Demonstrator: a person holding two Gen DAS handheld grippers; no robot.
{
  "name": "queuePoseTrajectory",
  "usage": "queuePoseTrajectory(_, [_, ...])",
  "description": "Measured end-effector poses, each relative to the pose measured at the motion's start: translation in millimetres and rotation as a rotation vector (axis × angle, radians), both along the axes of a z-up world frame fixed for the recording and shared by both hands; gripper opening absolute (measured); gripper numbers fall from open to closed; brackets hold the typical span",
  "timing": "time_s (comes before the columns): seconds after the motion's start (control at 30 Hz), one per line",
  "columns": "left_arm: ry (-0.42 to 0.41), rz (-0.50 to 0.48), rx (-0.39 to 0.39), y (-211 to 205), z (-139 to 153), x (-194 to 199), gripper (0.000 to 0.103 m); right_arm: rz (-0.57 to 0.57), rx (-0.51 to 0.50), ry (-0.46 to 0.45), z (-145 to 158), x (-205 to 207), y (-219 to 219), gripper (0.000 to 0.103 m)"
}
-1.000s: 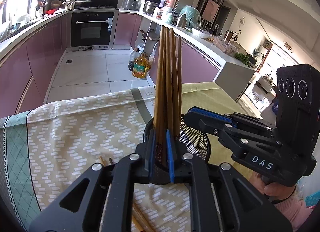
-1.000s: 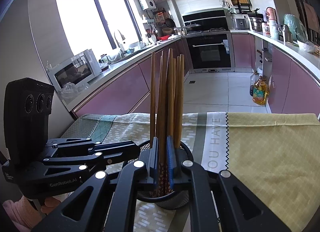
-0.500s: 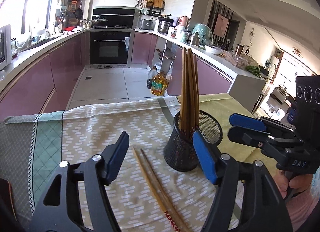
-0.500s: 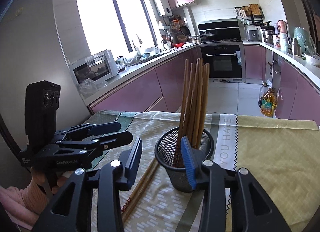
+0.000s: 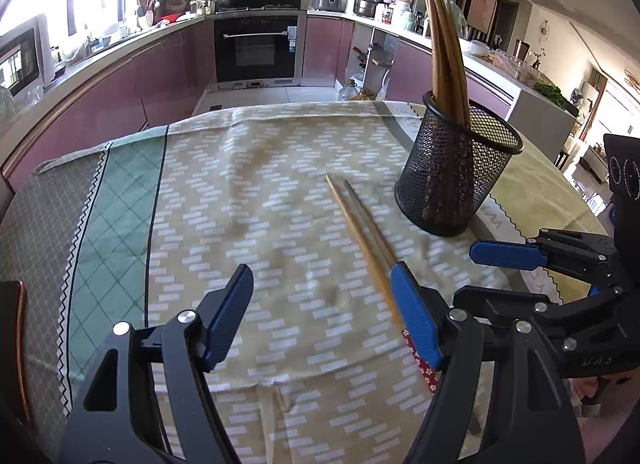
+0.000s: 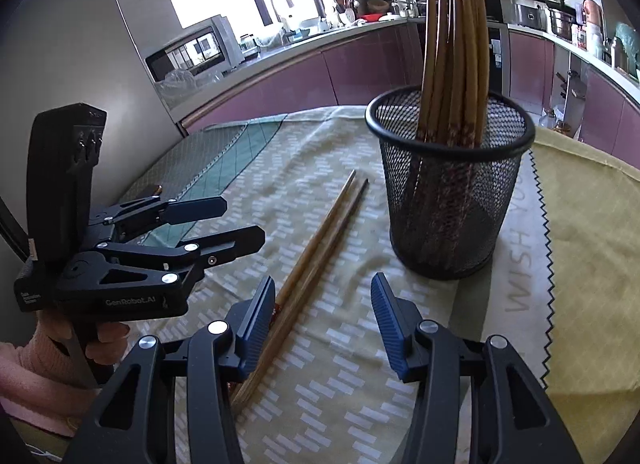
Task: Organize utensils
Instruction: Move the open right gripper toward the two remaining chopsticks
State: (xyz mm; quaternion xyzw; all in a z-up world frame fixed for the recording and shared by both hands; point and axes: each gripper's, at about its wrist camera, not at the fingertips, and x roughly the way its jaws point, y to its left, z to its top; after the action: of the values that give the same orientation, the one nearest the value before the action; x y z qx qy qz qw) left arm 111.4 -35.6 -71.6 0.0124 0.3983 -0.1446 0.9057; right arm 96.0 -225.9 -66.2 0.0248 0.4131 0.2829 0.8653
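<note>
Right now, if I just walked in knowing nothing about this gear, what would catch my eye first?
Probably the black mesh cup standing upright on the patterned tablecloth, bristling with wooden chopsticks. Next, the loose pair of chopsticks lying flat on the cloth just left of the cup. Then the two hand-held tools: the left gripper and right gripper, both open and empty, near that pair.

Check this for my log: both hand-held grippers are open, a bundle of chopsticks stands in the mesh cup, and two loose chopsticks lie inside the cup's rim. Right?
Not quite. The two loose chopsticks lie flat on the tablecloth beside the mesh cup, not inside its rim, as the right wrist view shows. The rest holds: left hand-held gripper and right hand-held gripper are open, and the bundle of chopsticks stands in the cup.
</note>
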Motion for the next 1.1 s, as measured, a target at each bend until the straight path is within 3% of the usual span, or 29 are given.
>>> queuePoseTrajectory(0.63, [0.037, 0.032, 0.006, 7, -14, -2, 0.071, 0.0, -0.134, -0.009, -12, 4, 33, 0.044])
queuePoseTrajectory(0.83, [0.046, 0.02, 0.006, 4, -15, -1, 0.071, -0.016, -0.119, 0.012, -11, 7, 28, 0.031])
queuePoseTrajectory(1.1, [0.052, -0.029, 0.012, -12, -16, 2, 0.071, -0.047, -0.093, 0.038, -10, 12, 15, 0.026])
